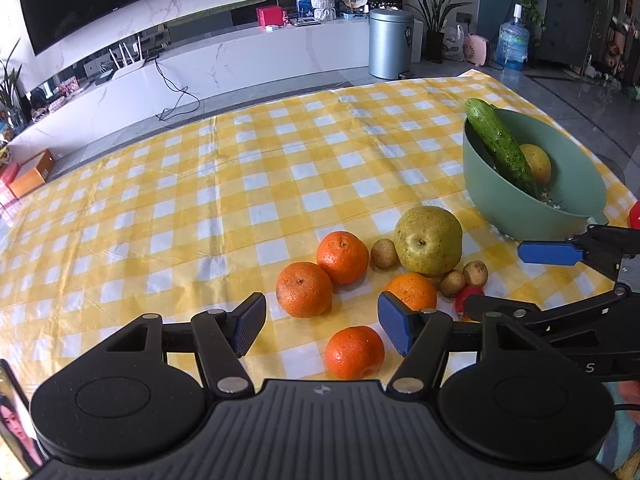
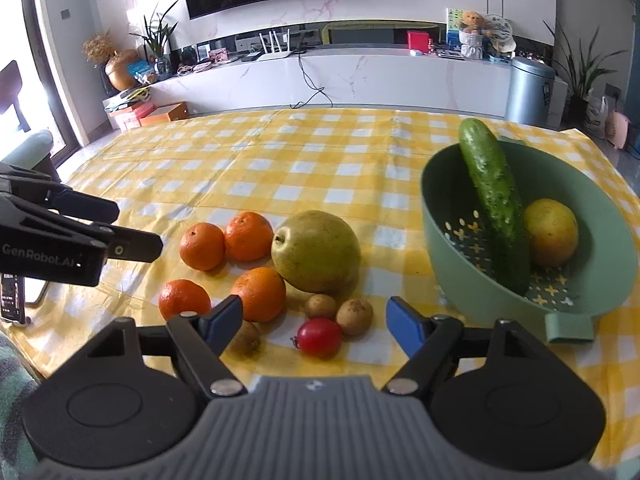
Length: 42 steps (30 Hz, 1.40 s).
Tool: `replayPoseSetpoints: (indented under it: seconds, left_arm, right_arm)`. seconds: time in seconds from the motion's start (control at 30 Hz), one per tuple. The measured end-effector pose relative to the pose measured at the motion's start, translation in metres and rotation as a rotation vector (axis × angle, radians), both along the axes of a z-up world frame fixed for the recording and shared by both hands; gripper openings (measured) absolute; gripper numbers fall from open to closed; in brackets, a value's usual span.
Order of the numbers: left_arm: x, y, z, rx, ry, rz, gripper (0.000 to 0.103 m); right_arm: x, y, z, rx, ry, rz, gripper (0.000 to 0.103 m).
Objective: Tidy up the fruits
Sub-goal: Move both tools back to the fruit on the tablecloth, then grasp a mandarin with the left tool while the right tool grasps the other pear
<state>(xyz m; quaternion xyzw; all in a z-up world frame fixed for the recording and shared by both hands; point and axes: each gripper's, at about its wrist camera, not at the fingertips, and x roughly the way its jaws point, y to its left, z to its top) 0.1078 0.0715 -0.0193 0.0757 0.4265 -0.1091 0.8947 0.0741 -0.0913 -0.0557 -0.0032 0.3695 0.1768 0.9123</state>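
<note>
Several oranges, a big green pear (image 1: 428, 240) (image 2: 316, 252), small brown fruits and a red tomato (image 2: 320, 337) lie clustered on the yellow-checked cloth. My left gripper (image 1: 322, 326) is open, its blue pads either side of the nearest orange (image 1: 354, 352) without touching it. My right gripper (image 2: 314, 322) is open too, hovering over the tomato with wide gaps on both sides. A green colander bowl (image 2: 460, 292) (image 1: 500, 216) at the right holds a cucumber (image 2: 492, 200) and a yellow fruit (image 2: 552, 238). Each gripper shows at the edge of the other's view.
The checked tablecloth (image 1: 200, 200) stretches bare to the left and far side. A phone on a stand (image 2: 12, 296) sits at the table's left edge. Beyond the table are a white TV cabinet and a metal bin (image 1: 390, 44).
</note>
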Motion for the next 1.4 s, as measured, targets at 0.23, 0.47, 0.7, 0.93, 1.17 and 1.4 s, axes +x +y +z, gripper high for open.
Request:
replayPoseSetpoints:
  seconds: [0.23,0.47,0.7,0.93,1.17,1.4]
  left_arm:
    - [0.014,0.007,-0.017,-0.026,0.023,0.054,0.075]
    - [0.036,0.026,-0.03,-0.109,0.048,0.172,0.075]
    - [0.039,0.026,-0.046,-0.143,0.057,0.19,0.075]
    - [0.042,0.021,-0.053,-0.125,0.033,0.193,0.075]
    - [0.046,0.023,-0.059,-0.159,0.047,0.198,0.073]
    - [0.044,0.023,-0.059,-0.181,0.029,0.177,0.056]
  right_arm:
    - [0.017,0.008,-0.006,0.001,-0.014,0.013,0.073]
    - [0.042,0.013,-0.008,0.024,-0.006,-0.008,0.073]
    - [0.052,0.017,-0.018,0.05,-0.013,-0.004,0.072]
    - [0.061,0.015,-0.032,0.077,0.032,-0.05,0.071]
    - [0.061,0.019,-0.038,0.072,0.022,-0.048,0.069]
    - [0.059,0.019,-0.04,0.07,0.007,-0.047,0.068]
